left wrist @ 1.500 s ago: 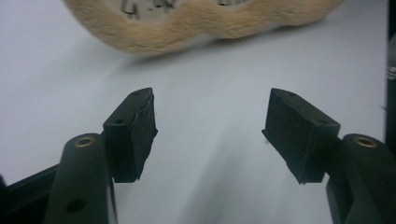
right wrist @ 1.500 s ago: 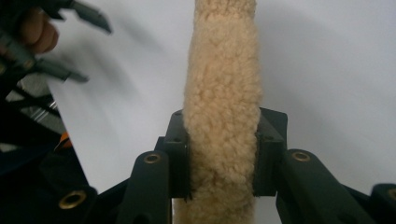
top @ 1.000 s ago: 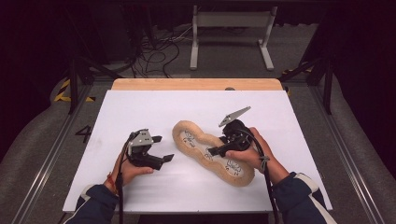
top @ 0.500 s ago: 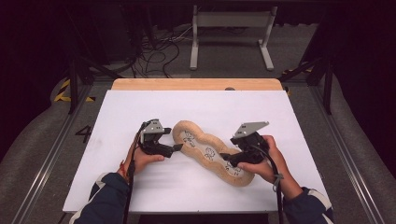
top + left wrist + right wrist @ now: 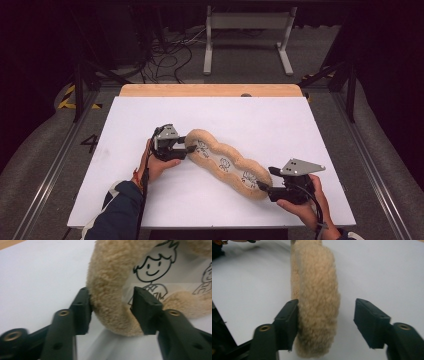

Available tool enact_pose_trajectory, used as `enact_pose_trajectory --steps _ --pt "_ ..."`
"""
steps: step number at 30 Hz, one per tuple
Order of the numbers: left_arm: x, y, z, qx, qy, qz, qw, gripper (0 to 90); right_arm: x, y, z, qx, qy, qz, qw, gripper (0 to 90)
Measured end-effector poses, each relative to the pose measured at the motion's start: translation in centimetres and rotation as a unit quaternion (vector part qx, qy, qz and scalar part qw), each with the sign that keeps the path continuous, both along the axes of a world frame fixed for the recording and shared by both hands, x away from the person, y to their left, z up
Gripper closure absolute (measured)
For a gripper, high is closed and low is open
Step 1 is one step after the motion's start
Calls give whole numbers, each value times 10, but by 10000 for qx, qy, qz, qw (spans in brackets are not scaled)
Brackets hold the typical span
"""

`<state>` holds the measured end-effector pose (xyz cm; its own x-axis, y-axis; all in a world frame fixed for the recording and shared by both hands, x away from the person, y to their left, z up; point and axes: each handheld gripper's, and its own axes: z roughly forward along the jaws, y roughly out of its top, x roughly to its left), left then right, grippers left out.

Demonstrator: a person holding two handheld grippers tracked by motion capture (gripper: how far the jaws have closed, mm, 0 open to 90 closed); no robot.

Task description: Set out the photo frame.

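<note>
We start at the left gripper (image 5: 189, 148), held level at the upper-left end of the long tan fleecy cushion with a white printed centre panel (image 5: 227, 163). In the left gripper view its jaws have just been closing and now bracket the fleecy rim (image 5: 107, 290): the left pad touches the outer pile, the right pad sits on the inner side over the white panel, and the rim bulges between them. We read this as a pinch on the rim, firm or nearly so.

The right gripper (image 5: 262, 187) sits at the opposite, lower-right end. In the right gripper view the edge of the cushion (image 5: 315, 302) stands between its jaws; the left pad touches the fleece, the right pad stands well clear of it. Those jaws closed a little just now, but we count them as spread, not gripping.

Key relation: the cushion's long axis runs diagonally across the white table top (image 5: 310, 125), from upper left to lower right, with one gripper at each end and each pointing inward along that axis. Each hand is nearest its own end. In our judgement any lift or stretch depends on the right jaws closing first.

Writing: no brand or label legible. The panel carries line-drawn cartoon figures (image 5: 152, 265), one smiling with spiky hair. On the floor left of the table a painted "4" (image 5: 91, 143) can be read
</note>
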<state>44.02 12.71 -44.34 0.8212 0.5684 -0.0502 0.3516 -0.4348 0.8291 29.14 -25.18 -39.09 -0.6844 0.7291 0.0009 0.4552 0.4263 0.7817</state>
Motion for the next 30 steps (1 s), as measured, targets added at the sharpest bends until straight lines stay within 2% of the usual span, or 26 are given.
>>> enact_pose_trajectory --steps 1,4,5,6,10,23,30 --pt "0 0 0 43 -8 29 10000 606 -2 -1 -4 0 66 -53 10000 388" --pt "-1 -1 0 102 -54 29 9999 619 -4 -1 -12 -109 145 -65 9998 405" --pt "-1 0 0 139 -74 33 9999 622 -5 -2 -13 -69 163 -76 9998 419" --pt "-2 0 0 135 -61 49 9999 630 -5 -2 -14 64 192 -107 9997 464" --pt "-4 2 1 101 -12 32 9999 636 -9 -1 -15 131 42 -120 9998 600" --pt "-16 10 3 186 41 41 9998 629 -3 -5 -19 202 -129 -259 9994 635" --pt "-26 17 3 192 65 86 9998 622 5 -3 -20 146 -236 -405 9988 642"
